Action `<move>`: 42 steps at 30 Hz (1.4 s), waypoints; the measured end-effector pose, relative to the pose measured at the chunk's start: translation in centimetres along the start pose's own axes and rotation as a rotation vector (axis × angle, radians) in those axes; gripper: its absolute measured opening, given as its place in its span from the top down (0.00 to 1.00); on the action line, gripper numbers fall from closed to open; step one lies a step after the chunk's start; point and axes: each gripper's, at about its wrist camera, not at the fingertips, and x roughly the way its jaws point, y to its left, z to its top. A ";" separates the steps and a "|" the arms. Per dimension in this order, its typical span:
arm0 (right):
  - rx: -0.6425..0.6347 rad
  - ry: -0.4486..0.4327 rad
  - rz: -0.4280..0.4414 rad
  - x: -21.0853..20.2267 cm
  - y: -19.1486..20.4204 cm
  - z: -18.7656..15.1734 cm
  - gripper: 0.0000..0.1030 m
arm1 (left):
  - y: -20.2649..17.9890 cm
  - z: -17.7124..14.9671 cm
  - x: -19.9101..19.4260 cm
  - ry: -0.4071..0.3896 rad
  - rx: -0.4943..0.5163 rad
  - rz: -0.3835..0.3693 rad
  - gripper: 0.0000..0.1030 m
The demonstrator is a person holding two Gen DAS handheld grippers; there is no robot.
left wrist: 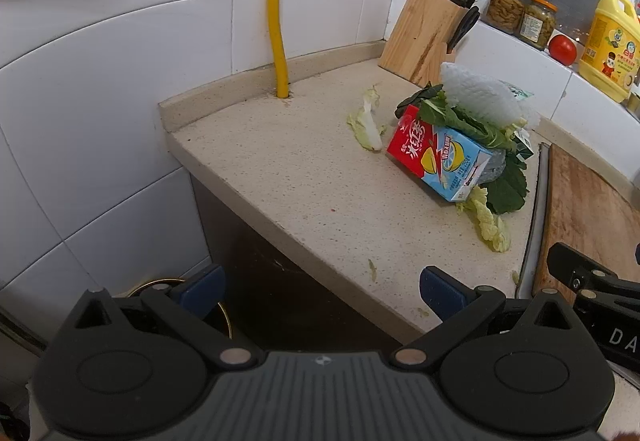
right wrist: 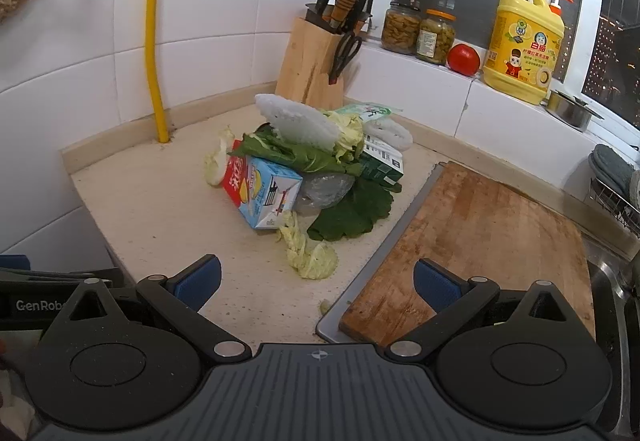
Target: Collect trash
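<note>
Trash heaped at centre frame: a drink carton [right wrist: 262, 193], leafy scraps [right wrist: 312, 257] and white foam netting [right wrist: 298, 123] on the counter [right wrist: 160, 201]. We hold our left gripper [left wrist: 322, 293] and right gripper [right wrist: 318, 283] spread wide and empty, likely readying a first grab.

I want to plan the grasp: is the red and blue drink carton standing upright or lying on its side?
Lying on its side. The drink carton rests on the counter, its printed face tilted upward, green leaves over it.

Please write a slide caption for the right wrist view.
Open right gripper facing trash pile beside cutting board.
</note>
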 end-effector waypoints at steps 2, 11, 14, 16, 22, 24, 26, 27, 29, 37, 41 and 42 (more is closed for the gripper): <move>0.001 0.002 0.001 0.0 0.1 0.0 0.00 | 0.0 0.0 -0.1 -0.001 0.001 -0.001 0.03; -0.004 0.005 0.015 0.0 0.3 0.0 0.00 | 0.2 -0.1 -0.2 0.001 0.002 0.004 0.03; -0.003 0.010 0.019 0.1 0.5 0.1 0.00 | 0.3 -0.1 -0.1 0.002 0.000 0.005 0.03; -0.004 0.011 0.021 0.1 0.5 0.0 0.00 | 0.4 -0.1 -0.1 0.003 0.001 0.006 0.03; -0.003 0.011 0.020 0.2 0.8 -0.1 0.00 | 0.5 -0.1 0.0 0.005 0.002 0.004 0.03; -0.002 0.010 0.020 0.2 0.7 -0.1 0.00 | 0.5 -0.1 0.0 0.005 0.003 0.003 0.03; 0.001 0.011 0.018 0.3 0.7 -0.1 0.00 | 0.4 -0.1 0.0 0.004 0.006 0.001 0.03; 0.002 0.011 0.017 0.3 0.7 -0.1 0.00 | 0.4 0.0 0.0 0.005 0.008 0.000 0.03; 0.004 0.012 0.014 0.3 0.7 -0.1 0.00 | 0.4 0.0 0.1 0.006 0.011 -0.002 0.03; 0.010 0.016 0.009 0.3 0.7 0.0 0.00 | 0.4 0.2 0.1 0.002 0.022 -0.002 0.03; 0.011 0.014 0.007 0.3 0.7 0.0 0.00 | 0.1 0.4 0.1 -0.005 0.034 -0.005 0.03; 0.012 0.013 0.003 0.3 0.7 0.0 0.00 | 0.0 0.5 0.2 -0.006 0.036 -0.008 0.03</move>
